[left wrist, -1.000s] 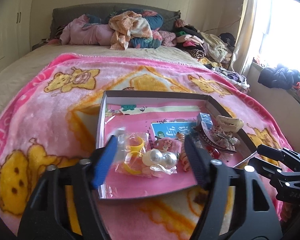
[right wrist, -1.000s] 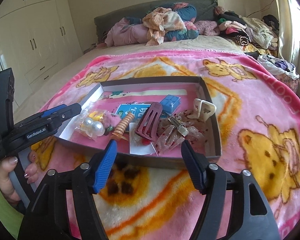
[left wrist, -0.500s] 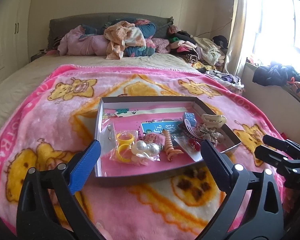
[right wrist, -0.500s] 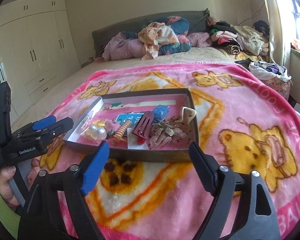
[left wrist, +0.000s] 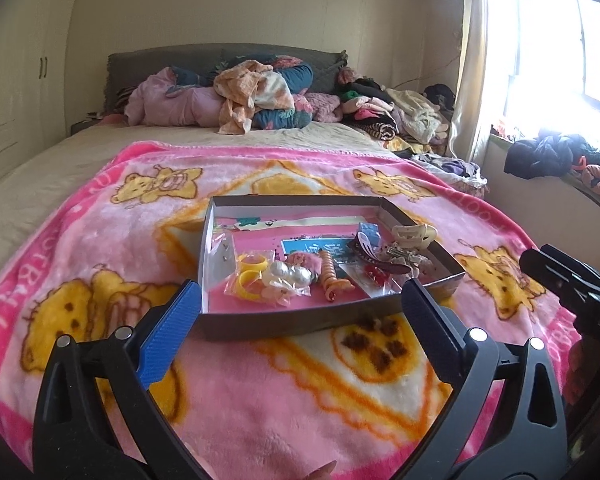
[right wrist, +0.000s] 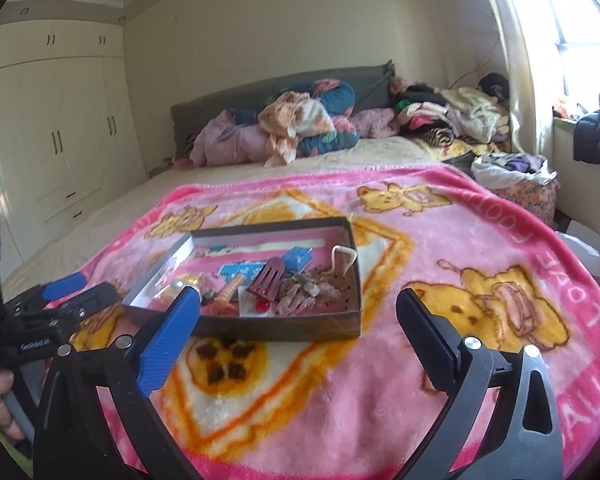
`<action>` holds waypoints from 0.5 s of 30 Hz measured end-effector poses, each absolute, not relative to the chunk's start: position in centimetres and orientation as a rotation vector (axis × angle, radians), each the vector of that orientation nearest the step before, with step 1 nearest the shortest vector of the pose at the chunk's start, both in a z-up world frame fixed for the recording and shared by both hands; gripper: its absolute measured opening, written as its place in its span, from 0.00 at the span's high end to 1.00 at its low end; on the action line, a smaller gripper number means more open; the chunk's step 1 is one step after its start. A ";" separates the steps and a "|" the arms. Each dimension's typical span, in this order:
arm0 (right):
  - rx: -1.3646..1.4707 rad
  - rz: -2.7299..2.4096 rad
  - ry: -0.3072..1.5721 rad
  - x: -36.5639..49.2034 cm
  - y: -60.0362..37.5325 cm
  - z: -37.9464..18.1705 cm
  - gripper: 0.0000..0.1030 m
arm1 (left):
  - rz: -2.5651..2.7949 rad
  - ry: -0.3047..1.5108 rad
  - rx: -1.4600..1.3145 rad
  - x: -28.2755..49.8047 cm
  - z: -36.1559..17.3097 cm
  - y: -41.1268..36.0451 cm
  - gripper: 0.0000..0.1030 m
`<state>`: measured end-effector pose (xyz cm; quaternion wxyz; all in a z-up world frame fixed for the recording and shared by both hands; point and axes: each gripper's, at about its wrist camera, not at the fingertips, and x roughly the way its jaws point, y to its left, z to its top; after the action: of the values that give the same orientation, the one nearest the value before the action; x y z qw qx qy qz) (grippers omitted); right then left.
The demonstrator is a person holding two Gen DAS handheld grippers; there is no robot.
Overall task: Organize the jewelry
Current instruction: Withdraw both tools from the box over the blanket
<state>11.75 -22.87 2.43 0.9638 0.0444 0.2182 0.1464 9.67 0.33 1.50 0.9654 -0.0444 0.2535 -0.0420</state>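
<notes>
A shallow dark cardboard box [left wrist: 300, 322] [right wrist: 284, 326] lies on the pink bear blanket. It holds a bag with pearl beads [left wrist: 290, 276], yellow rings [left wrist: 250, 270], an orange spiral clip [left wrist: 328, 276] [right wrist: 229, 294], a maroon hair clip [left wrist: 380, 260] [right wrist: 269, 278], a blue case [left wrist: 370, 233] [right wrist: 298, 258], a cream claw clip [left wrist: 414, 234] [right wrist: 344, 260] and clear clips [right wrist: 304, 296]. My left gripper [left wrist: 300, 316] is open and empty, in front of the box. My right gripper [right wrist: 298, 326] is open and empty, also short of the box.
The pink blanket [left wrist: 100, 248] [right wrist: 460, 240] covers the near half of a bed. Piled clothes and bedding [left wrist: 236, 100] [right wrist: 300, 128] lie at the headboard. White wardrobes [right wrist: 52, 128] stand at left. A window sill with clothes [left wrist: 548, 156] is at right.
Both grippers have pulled back and up from the box, which now looks smaller and farther. The left gripper has left the bag of pearl beads lying in the box.
</notes>
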 end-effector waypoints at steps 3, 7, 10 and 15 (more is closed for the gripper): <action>0.107 0.285 0.406 11.3 -23.0 2.3 0.06 | -0.073 0.507 -0.083 9.2 1.1 0.0 0.11; 0.113 0.267 0.367 10.6 -23.0 1.6 0.06 | -0.063 0.482 -0.085 8.6 0.8 -0.1 0.11; 0.097 0.268 0.353 10.1 -22.4 0.9 0.06 | -0.053 0.481 -0.092 8.5 0.4 0.1 0.11; 0.058 0.280 0.315 9.2 -20.9 -0.3 0.06 | -0.029 0.480 -0.081 8.3 -0.1 0.2 0.11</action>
<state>9.18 -20.87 -0.25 0.9775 0.0289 0.1562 0.1389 8.29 0.18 -0.12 0.9704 -0.0399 0.2376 -0.0144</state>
